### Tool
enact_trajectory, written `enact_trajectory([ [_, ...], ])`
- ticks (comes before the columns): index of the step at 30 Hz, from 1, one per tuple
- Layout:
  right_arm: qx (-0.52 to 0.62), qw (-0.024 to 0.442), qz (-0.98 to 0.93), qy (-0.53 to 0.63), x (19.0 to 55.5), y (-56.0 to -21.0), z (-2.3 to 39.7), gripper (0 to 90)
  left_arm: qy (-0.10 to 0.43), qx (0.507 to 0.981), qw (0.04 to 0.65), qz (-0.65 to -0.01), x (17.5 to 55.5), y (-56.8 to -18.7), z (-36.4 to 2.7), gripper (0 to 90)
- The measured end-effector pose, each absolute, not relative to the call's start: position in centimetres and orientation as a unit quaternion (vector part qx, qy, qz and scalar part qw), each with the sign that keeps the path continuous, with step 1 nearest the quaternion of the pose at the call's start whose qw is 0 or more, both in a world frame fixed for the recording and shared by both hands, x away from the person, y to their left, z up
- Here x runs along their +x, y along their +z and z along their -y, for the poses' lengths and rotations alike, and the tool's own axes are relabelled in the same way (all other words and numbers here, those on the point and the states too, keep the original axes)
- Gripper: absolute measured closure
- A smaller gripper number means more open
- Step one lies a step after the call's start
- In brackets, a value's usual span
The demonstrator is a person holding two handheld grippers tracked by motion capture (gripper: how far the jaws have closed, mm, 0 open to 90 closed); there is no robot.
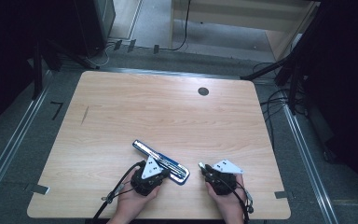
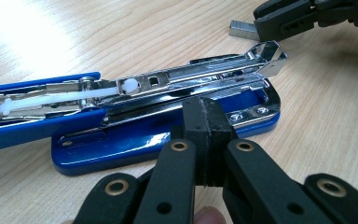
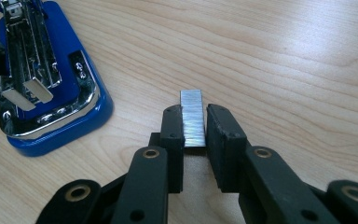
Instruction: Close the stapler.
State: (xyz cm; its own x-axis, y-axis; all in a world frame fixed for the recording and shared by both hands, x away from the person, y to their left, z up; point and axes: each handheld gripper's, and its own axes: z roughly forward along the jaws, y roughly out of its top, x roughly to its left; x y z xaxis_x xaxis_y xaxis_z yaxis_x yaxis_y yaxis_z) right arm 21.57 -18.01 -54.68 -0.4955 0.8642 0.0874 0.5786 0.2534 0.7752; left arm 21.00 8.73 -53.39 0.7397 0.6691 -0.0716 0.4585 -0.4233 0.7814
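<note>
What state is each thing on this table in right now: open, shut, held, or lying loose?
Blue stapler: lying on the table, top swung open, metal staple channel exposed.
Strip of staples: held off to the stapler's side, not yet loaded.
Left gripper: jaws closed together, right at the stapler's base.
Right gripper: jaws shut on the strip of staples.
Table: bare wood elsewhere.

Overhead light fell evenly on the wooden table point(image 1: 168, 112), while the surroundings at the far left and right were nearly black. In the left gripper view a white glare washed out the far left tabletop, and the stapler point(image 2: 168, 116) chrome showed sharp highlights; the nearest jaws were slightly soft
</note>
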Motion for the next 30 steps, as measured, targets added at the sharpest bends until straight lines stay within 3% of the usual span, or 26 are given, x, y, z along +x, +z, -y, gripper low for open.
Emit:
enact_trajectory([
  [3, 0.45, 0.197, -0.78, 0.388, 21.3, -54.8, 17.7, 72.7, 0.126, 0.834, 0.417, -0.338, 21.0, -53.4, -8.7, 90.0],
  [8, 0.458, 0.186, -0.775, 0.393, 21.5, -54.8, 17.9, 79.2, 0.125, 0.834, 0.418, -0.338, 21.0, -53.4, -8.7, 90.0],
  [30, 0.402, 0.169, -0.79, 0.43, 21.2, -51.6, 17.0, 79.5, 0.129, 0.835, 0.414, -0.337, 20.9, -53.4, -8.7, 90.0],
])
